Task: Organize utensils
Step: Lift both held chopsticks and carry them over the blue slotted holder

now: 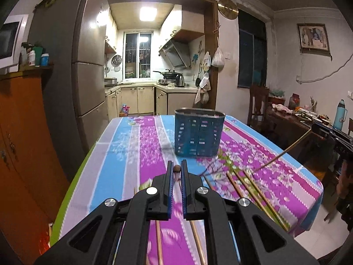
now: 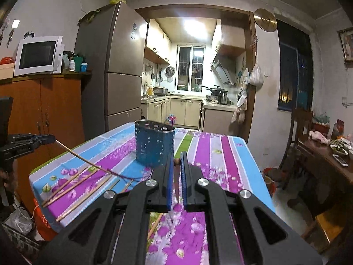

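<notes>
A blue perforated utensil holder (image 1: 199, 132) stands on the striped floral tablecloth; it also shows in the right wrist view (image 2: 154, 146). My left gripper (image 1: 177, 168) is shut on a chopstick (image 1: 177, 169), whose round end shows between the fingertips. My right gripper (image 2: 176, 160) is shut on another chopstick (image 2: 176, 162). Each gripper appears in the other's view, at the right edge (image 1: 326, 132) and left edge (image 2: 39, 140), its chopstick sloping down to the cloth. Several loose chopsticks (image 1: 253, 190) lie on the table (image 2: 72, 183).
The table's right edge (image 1: 317, 190) drops to the floor. A wooden cabinet (image 1: 24, 154) and fridge (image 1: 88, 77) stand to the left. A second table with dishes (image 1: 304, 114) and a chair stand to the right. The kitchen lies beyond.
</notes>
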`<state>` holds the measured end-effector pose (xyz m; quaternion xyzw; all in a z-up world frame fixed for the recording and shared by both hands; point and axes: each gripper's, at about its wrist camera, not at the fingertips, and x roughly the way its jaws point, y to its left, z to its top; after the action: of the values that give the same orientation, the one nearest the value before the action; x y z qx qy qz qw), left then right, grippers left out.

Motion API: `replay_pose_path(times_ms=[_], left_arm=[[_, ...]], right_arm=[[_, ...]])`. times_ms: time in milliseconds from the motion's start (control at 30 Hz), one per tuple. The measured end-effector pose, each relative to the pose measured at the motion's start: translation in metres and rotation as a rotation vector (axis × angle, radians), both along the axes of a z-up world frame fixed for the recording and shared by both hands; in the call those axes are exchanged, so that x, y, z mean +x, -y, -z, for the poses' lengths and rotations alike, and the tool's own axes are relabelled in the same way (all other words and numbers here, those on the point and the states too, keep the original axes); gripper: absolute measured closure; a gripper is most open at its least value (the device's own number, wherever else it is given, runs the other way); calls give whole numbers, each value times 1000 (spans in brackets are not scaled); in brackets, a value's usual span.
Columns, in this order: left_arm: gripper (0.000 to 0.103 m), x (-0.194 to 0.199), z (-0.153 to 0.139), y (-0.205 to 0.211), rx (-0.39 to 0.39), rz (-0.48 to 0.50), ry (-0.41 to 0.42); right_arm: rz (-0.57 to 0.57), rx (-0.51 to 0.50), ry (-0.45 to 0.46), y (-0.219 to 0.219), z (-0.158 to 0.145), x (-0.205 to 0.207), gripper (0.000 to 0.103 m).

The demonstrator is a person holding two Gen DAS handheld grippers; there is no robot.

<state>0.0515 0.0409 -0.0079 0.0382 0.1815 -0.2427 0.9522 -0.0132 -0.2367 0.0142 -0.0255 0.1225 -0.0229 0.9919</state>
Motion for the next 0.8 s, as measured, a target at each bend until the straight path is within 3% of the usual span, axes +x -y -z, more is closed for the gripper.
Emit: replay_pose_path(times_ms=[533,800], left_arm=[[96,20,-51,15,-4,57,73],[96,35,-51,23,-37,84,52]], right_arm=[[-69,-24,23,3,-33,33,98],[-105,12,-3,4,-34,51,98]])
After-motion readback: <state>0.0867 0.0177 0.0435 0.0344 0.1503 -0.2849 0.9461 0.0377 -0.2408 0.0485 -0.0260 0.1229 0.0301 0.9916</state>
